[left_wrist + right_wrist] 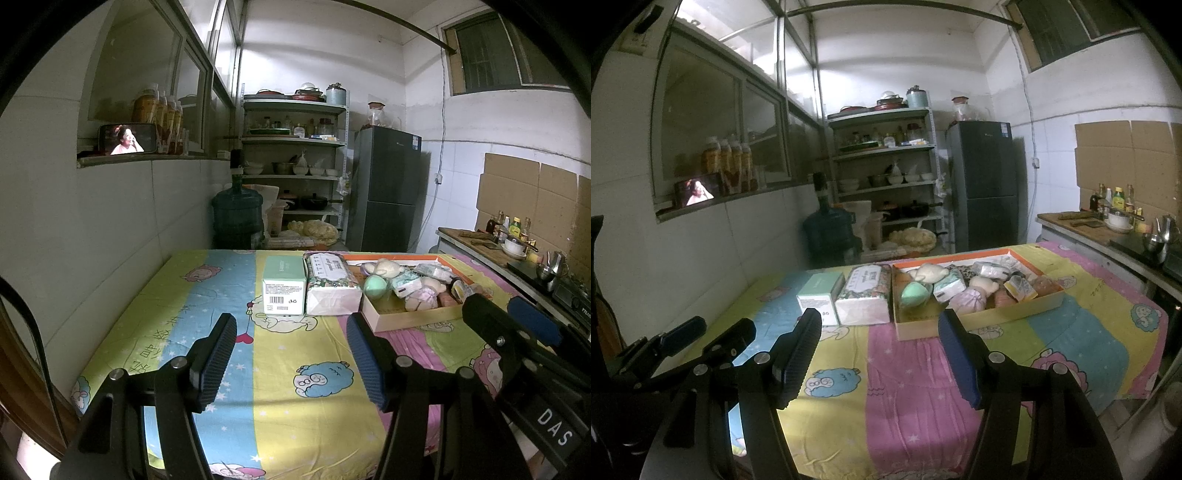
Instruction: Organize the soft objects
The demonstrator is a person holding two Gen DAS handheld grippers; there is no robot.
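A shallow cardboard box (979,321) with an orange inner rim stands on the far half of the table, heaped with several soft items: a green egg-shaped toy (915,295), a cream plush (930,272), tissue packs (948,287) and a pink knitted piece (967,300). The same box (413,320) shows at the right in the left wrist view. Left of it lie a floral tissue pack (330,282) and a green carton (284,290). My left gripper (291,360) and right gripper (879,356) hover open over the near cloth, nothing between the fingers.
A cartoon-print cloth (303,402) covers the table. Behind stand a water jug (238,218), metal shelves (293,140) and a dark fridge (386,188). A counter with bottles and a kettle (1115,225) runs along the right wall. A phone (127,138) plays on the left ledge.
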